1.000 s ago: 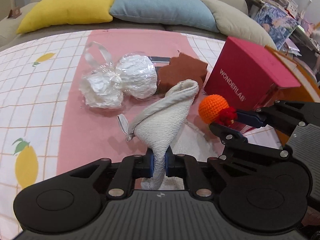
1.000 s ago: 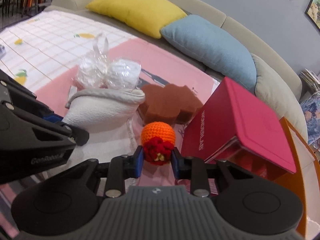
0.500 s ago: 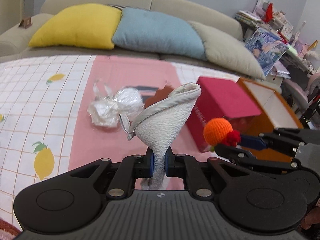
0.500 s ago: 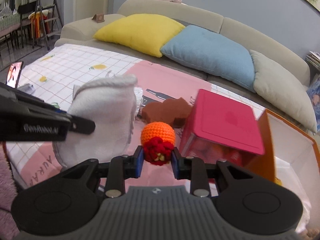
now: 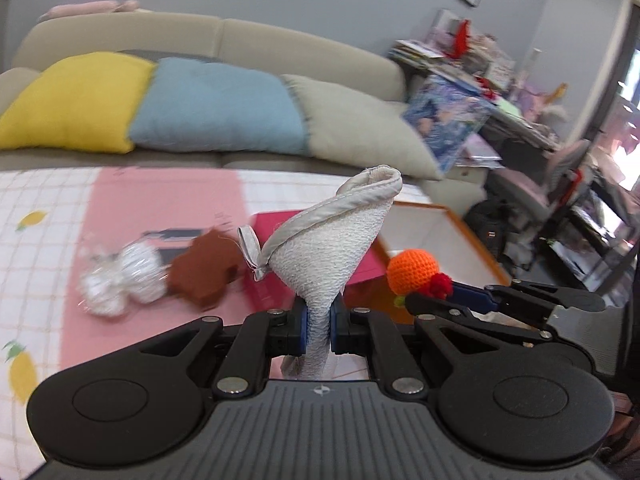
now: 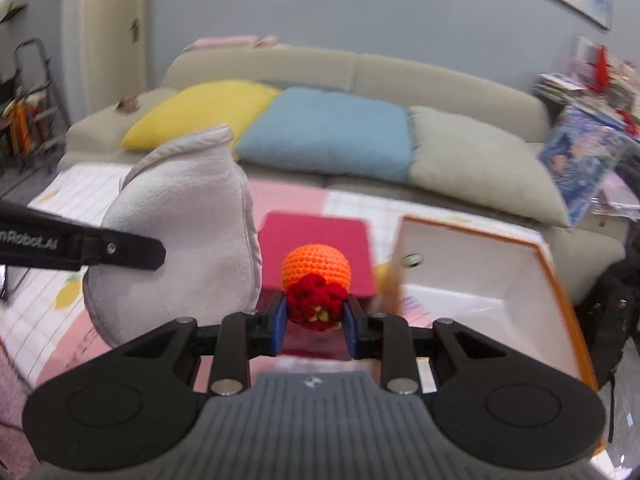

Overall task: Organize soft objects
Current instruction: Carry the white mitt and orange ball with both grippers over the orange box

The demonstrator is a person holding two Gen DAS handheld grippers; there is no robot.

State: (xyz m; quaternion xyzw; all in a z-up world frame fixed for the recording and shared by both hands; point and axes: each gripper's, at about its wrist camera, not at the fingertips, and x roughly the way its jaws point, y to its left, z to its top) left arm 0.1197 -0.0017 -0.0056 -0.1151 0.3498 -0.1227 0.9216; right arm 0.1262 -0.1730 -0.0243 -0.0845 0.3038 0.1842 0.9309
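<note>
Left wrist view: left gripper pinched on white cloth pouch, above pink mat; foil bundle and brown felt piece visible only here.

Right wrist view: right gripper clamping crocheted orange ball by its red tuft, before the open orange-rimmed box; room inside.

Cloth-covered table: bags, sponge, boxes

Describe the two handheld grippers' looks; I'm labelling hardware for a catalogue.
Both the left gripper and right gripper are matte black linkages with silver pivot pins, blue finger pads, ribbed grey housings and round side discs. White lettering marks the left gripper's finger.
</note>
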